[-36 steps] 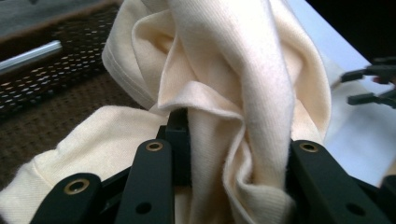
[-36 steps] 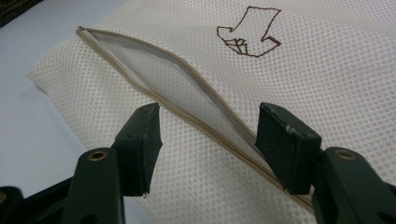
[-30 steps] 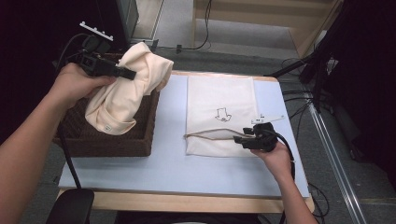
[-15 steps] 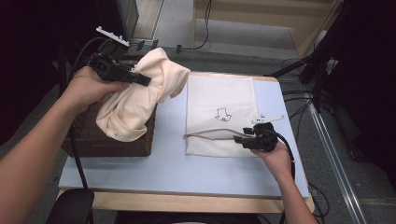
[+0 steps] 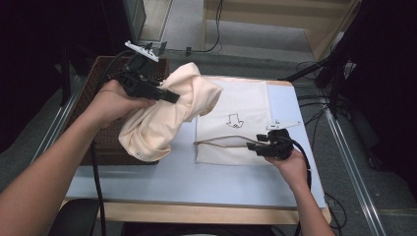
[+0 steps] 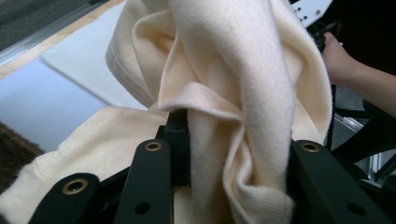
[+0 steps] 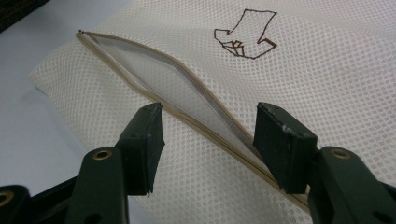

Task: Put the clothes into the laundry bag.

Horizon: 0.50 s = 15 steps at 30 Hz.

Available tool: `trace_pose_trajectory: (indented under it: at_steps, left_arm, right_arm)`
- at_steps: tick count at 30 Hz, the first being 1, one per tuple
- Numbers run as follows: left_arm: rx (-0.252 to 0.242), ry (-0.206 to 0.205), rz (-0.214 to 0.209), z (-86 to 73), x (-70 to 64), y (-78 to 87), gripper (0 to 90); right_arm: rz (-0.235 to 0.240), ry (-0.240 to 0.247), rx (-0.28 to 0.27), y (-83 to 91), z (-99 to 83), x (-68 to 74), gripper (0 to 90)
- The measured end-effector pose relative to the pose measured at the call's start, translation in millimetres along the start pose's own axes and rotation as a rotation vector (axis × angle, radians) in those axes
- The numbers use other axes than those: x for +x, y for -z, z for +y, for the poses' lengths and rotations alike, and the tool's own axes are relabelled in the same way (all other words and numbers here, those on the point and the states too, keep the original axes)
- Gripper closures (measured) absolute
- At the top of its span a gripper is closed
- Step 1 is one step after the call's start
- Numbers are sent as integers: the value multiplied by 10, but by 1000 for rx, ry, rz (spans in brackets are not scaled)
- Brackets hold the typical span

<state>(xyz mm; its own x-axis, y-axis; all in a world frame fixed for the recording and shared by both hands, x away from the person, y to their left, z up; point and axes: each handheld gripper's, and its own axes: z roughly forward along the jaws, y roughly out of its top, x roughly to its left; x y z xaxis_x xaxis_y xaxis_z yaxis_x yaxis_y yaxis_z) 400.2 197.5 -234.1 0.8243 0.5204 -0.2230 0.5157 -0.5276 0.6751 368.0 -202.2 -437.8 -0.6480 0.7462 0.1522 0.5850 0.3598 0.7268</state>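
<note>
Here the left gripper (image 5: 169,96), raised over the basket (image 5: 98,142), clamps the cream garment (image 5: 162,118), while the right gripper (image 7: 208,135) rests spread across the mesh bag's (image 5: 236,123) zipper opening.

The left gripper (image 5: 169,97) carries the cream garment (image 5: 162,118) up from the basket (image 5: 105,147), now overhanging the mesh bag (image 5: 236,123).

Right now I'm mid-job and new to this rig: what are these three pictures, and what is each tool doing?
No robot: a person holds a two-jaw gripper in each hand. The high view looks down on the table; the other two ride on the grippers. The left gripper is shut on a cream garment, lifted beside a wicker basket. The right gripper is open, its jaws either side of the unzipped mouth of a white mesh laundry bag lying flat.
</note>
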Motion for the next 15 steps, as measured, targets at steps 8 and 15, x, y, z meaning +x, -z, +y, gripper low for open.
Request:
trace_pose_trajectory:
  at_steps: [8, 15]
  left_arm:
    - [18, -53, -39, -33, -219, -238, 651]
    - [17, -74, -72, -87, -331, -348, 651]
  right_arm:
    - [-3, -10, -4, 10, -12, -34, 450]
    - [-4, -8, -3, -4, -15, -51, 462]
